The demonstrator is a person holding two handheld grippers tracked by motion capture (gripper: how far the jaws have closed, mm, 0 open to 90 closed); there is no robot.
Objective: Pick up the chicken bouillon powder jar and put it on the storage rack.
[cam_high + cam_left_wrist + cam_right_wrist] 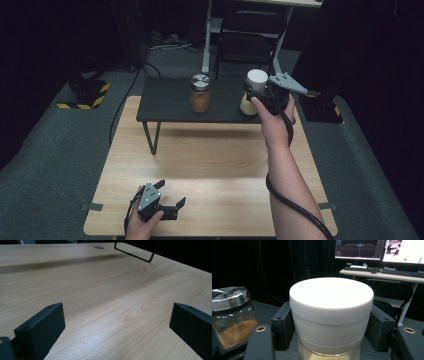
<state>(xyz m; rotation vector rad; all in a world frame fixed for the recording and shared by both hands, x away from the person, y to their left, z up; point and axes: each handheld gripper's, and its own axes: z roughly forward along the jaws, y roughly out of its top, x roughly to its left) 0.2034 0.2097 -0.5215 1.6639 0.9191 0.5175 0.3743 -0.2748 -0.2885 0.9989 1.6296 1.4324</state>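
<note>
White-lidded jar (331, 315) clamped in right gripper (331, 327)

Dim room, soft overhead sheen on the wooden table (215, 165), black surroundings, slightly soft focus.

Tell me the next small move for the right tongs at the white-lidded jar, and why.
Probably lift the white-lidded jar straight up a little. The right tongs stand with a jaw on either side of its lid, apparently closed on it, and the jar seems to rest on the dark shelf. The brown-powder jar stands apart, so rising looks unobstructed. The left tongs wait open over the table.
</note>
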